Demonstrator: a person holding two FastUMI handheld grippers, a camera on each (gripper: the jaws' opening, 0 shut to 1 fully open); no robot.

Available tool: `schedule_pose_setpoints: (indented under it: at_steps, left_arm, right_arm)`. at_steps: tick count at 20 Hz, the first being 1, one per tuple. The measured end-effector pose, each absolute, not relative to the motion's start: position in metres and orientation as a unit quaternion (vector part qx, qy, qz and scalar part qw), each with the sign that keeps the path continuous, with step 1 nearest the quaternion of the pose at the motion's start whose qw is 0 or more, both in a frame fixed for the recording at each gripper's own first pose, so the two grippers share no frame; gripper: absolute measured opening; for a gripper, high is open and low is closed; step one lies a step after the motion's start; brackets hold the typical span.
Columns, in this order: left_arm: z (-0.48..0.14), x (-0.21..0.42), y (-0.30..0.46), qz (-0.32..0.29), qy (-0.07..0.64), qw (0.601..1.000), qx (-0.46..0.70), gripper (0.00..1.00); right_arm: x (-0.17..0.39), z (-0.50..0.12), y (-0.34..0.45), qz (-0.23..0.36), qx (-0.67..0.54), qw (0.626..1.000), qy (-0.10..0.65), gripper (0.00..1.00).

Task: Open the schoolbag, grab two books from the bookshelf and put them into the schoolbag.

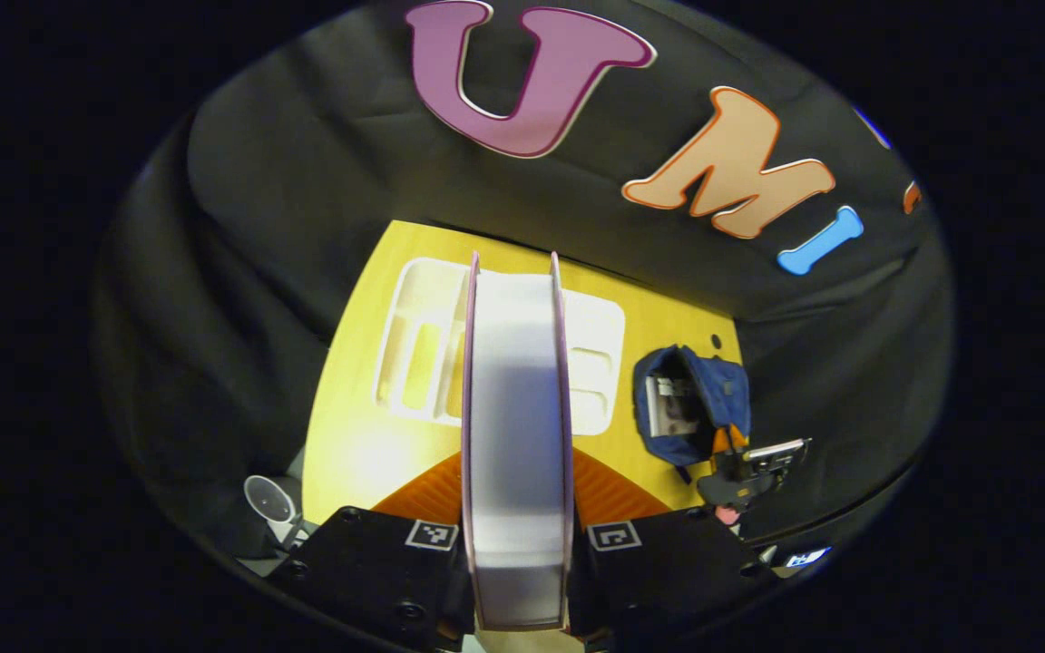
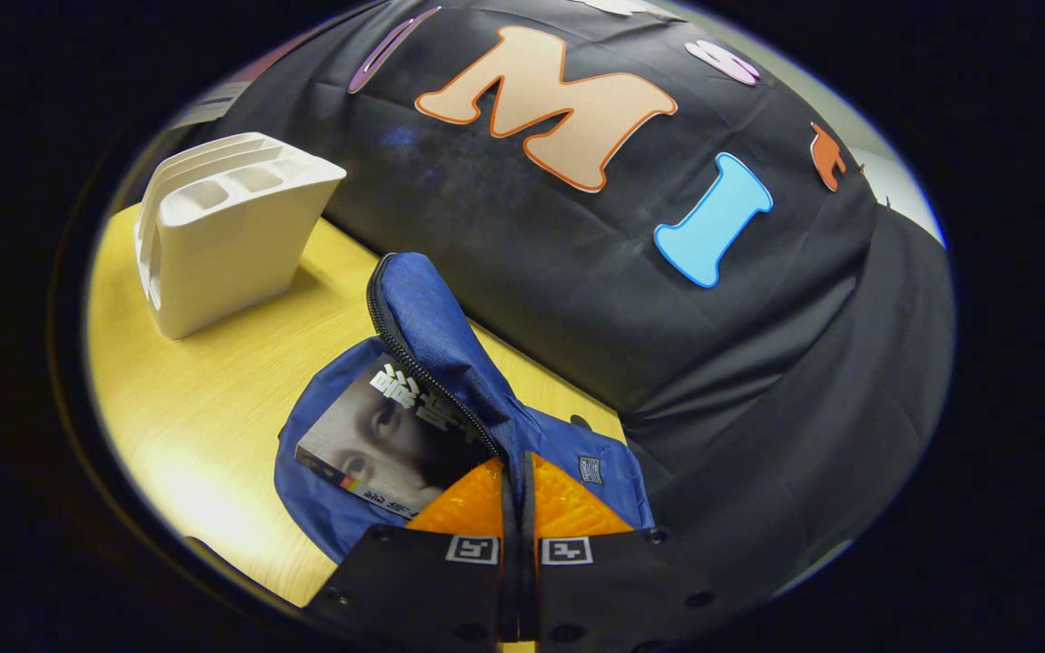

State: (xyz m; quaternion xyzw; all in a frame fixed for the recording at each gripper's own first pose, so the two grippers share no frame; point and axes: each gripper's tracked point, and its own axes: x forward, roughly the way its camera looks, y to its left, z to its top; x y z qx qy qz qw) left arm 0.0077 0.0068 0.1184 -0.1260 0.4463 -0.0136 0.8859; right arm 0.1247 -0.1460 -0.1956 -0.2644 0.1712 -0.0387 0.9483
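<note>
In the left gripper view my left gripper (image 1: 518, 481) is shut on a thick book (image 1: 515, 408) seen edge on, white pages between pink covers, held high above the yellow table (image 1: 350, 435). Beneath it stands the white bookshelf (image 1: 414, 345). To the right lies the blue schoolbag (image 1: 713, 390), open, and my right gripper (image 1: 729, 452) holds its near edge. In the right gripper view my right gripper (image 2: 515, 485) is shut on the schoolbag's zipped flap (image 2: 436, 336), lifting it. A book with a face on its cover (image 2: 386, 444) lies inside the schoolbag (image 2: 323, 508).
The white bookshelf (image 2: 223, 227) stands at the table's far left in the right gripper view, with bare tabletop (image 2: 214, 399) between it and the bag. The black cloth wall runs close behind the table. A pale round object (image 1: 268, 499) sits beyond the table's left edge.
</note>
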Motion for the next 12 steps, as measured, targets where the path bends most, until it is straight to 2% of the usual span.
schedule_pose_setpoints:
  at_steps: [3, 4, 7, 12]
  left_arm:
    - [0.115, 0.022, -0.033, -0.062, 0.425, 0.886, -0.175, 0.38]
    - [0.113, 0.028, -0.041, -0.076, 0.415, 0.888, -0.183, 0.37]
    - [0.106, 0.053, -0.075, -0.115, 0.384, 0.893, -0.204, 0.36]
    - [0.061, 0.080, -0.145, -0.175, 0.377, 0.874, -0.253, 0.37]
  right_arm:
    - [0.123, -0.195, -0.148, -0.039, -0.259, 0.950, 0.169, 0.02]
    - [0.122, -0.195, -0.149, -0.039, -0.256, 0.951, 0.170, 0.05]
    - [0.123, -0.195, -0.149, -0.039, -0.243, 0.954, 0.170, 0.06]
    - [0.124, -0.190, -0.154, -0.048, -0.206, 0.963, 0.166, 0.04]
